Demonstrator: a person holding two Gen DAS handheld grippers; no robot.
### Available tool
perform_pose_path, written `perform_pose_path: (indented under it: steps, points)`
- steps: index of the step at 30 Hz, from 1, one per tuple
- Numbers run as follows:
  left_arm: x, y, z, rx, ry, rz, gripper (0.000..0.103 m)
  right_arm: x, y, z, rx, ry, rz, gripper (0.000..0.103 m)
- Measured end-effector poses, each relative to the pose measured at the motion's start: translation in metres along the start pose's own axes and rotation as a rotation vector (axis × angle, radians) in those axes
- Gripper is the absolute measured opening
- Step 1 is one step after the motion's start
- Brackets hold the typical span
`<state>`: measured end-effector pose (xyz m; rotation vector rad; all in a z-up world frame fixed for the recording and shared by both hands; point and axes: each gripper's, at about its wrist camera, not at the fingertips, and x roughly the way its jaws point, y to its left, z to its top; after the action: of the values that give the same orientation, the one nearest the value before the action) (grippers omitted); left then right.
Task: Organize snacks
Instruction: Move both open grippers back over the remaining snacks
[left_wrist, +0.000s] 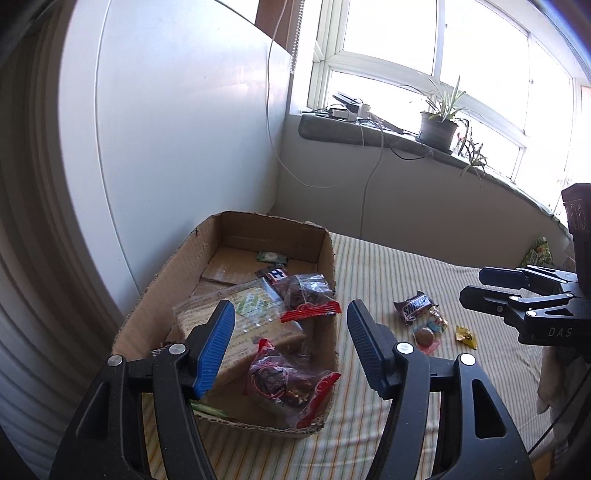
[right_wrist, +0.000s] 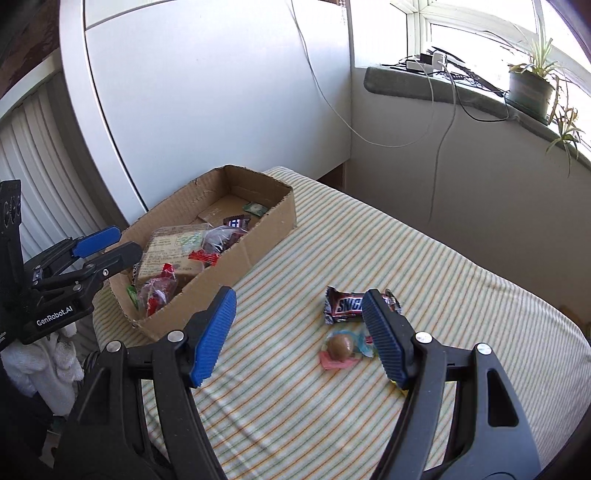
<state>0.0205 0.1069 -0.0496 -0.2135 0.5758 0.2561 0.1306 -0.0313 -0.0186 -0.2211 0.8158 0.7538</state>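
Note:
A cardboard box (left_wrist: 325, 258) (right_wrist: 273, 229) sits on the striped cloth and holds several snack packs, among them red-ended date packs (left_wrist: 288, 384) (right_wrist: 159, 291) and a large flat brown pack (left_wrist: 229, 317). On the cloth lie a Snickers bar (left_wrist: 415, 306) (right_wrist: 343, 304), a round brown candy on a pink wrapper (left_wrist: 424, 336) (right_wrist: 340, 349) and a yellow candy (left_wrist: 466, 336). My left gripper (left_wrist: 291, 347) is open and empty above the box's near end. My right gripper (right_wrist: 299, 339) is open and empty above the cloth, close to the Snickers bar.
A green snack pack (left_wrist: 539, 254) lies at the cloth's far right. A white cabinet (right_wrist: 207, 96) stands behind the box. A windowsill carries a potted plant (left_wrist: 437, 129) (right_wrist: 530, 90), chargers and cables. White towels (right_wrist: 40, 365) hang at the left.

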Motion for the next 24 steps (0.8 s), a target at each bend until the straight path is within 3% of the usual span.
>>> perform_pose_path:
  steps: [9, 20, 24]
  points:
    - [0.015, -0.053, -0.004, 0.067, 0.035, -0.103, 0.058, -0.006, -0.057, -0.026, 0.061, 0.036, -0.064, 0.073]
    - [0.058, -0.104, -0.02, 0.116, 0.145, -0.207, 0.047, 0.007, -0.087, -0.059, 0.055, 0.103, -0.085, 0.073]
    - [0.073, -0.115, -0.023, 0.115, 0.185, -0.242, 0.045, 0.016, -0.092, -0.066, 0.042, 0.132, -0.08, 0.065]
